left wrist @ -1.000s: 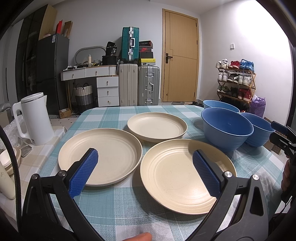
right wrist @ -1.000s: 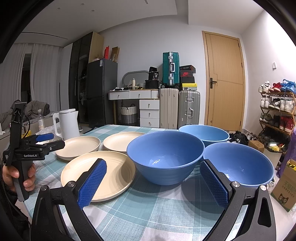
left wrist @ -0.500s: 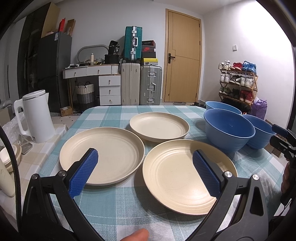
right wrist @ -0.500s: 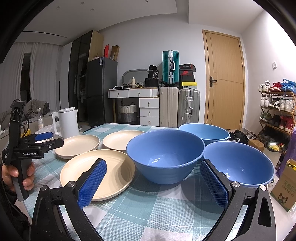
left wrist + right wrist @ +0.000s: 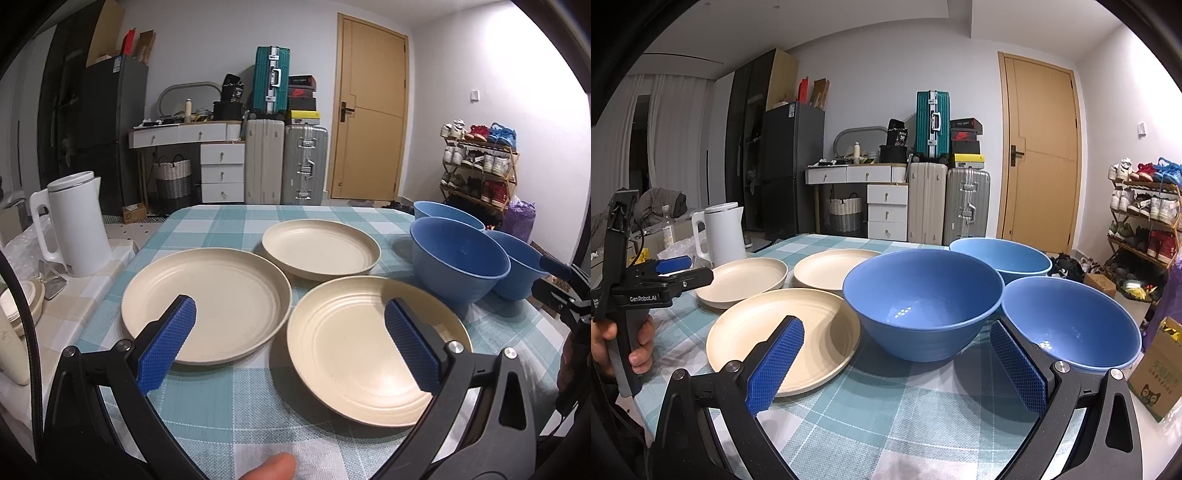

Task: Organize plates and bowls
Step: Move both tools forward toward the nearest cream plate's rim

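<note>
Nothing of the sorting appears to have been done yet. Three round cream plastic plates and three blue plastic bowls are laid out singly on the teal-and-white checked tablecloth (image 5: 229, 402), none stacked on another.

The nearest cream plate (image 5: 369, 350) is placed close to the near edge of the table, towards the middle. The left cream plate (image 5: 207, 302) is set just beside it, nearer the left edge, and the smaller far cream plate (image 5: 320, 248) is found behind the two, towards the middle of the table. No plate is seen to overlap another.

The bowls are grouped along the right edge. The nearest blue bowl (image 5: 923, 299) is stood just beside the nearest plate; whether the two touch cannot be told. The right blue bowl (image 5: 1071, 325) is set at the near right corner, and the far blue bowl (image 5: 1001, 254) is placed behind both. The three are crowded closely together.

The left gripper (image 5: 291, 345) is held above the near edge with its blue-padded jaws spread wide, over the gap between the two nearer plates; nothing is gripped. The right gripper (image 5: 897, 365) is likewise held with jaws wide apart, in front of the nearest bowl, and nothing is gripped.

All of the work is judged to remain: the plates are presumably to be stacked into one pile and the bowls nested into another. A white electric kettle (image 5: 75, 221) is stood beyond the left edge, off the cloth.
</note>
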Available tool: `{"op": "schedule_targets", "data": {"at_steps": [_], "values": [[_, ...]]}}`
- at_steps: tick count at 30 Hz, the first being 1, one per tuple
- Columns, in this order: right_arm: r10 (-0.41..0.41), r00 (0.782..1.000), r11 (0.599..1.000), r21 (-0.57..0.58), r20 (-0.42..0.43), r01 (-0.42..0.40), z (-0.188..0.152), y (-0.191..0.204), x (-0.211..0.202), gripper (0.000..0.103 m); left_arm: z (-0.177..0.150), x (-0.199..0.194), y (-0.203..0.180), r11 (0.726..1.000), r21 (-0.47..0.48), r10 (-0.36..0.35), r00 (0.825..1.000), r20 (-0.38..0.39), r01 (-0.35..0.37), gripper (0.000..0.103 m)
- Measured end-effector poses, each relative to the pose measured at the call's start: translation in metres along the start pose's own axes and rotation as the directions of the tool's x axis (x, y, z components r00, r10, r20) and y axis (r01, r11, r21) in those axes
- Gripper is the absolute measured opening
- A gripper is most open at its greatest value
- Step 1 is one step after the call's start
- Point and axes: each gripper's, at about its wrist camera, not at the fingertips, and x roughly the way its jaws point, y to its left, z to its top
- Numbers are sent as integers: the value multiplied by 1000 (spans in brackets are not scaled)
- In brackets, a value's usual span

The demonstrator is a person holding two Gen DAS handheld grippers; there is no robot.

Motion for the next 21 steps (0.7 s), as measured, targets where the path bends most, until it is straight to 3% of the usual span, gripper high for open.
{"op": "schedule_targets", "data": {"at_steps": [9, 21], "values": [[22, 997, 999, 32, -68, -20, 21, 5, 9, 103, 19, -13, 12, 997, -29, 68, 997, -24, -69, 102], [105, 987, 994, 53, -120, -99, 63, 34, 23, 103, 50, -37, 32, 995, -58, 77, 996, -34, -79, 102]]}}
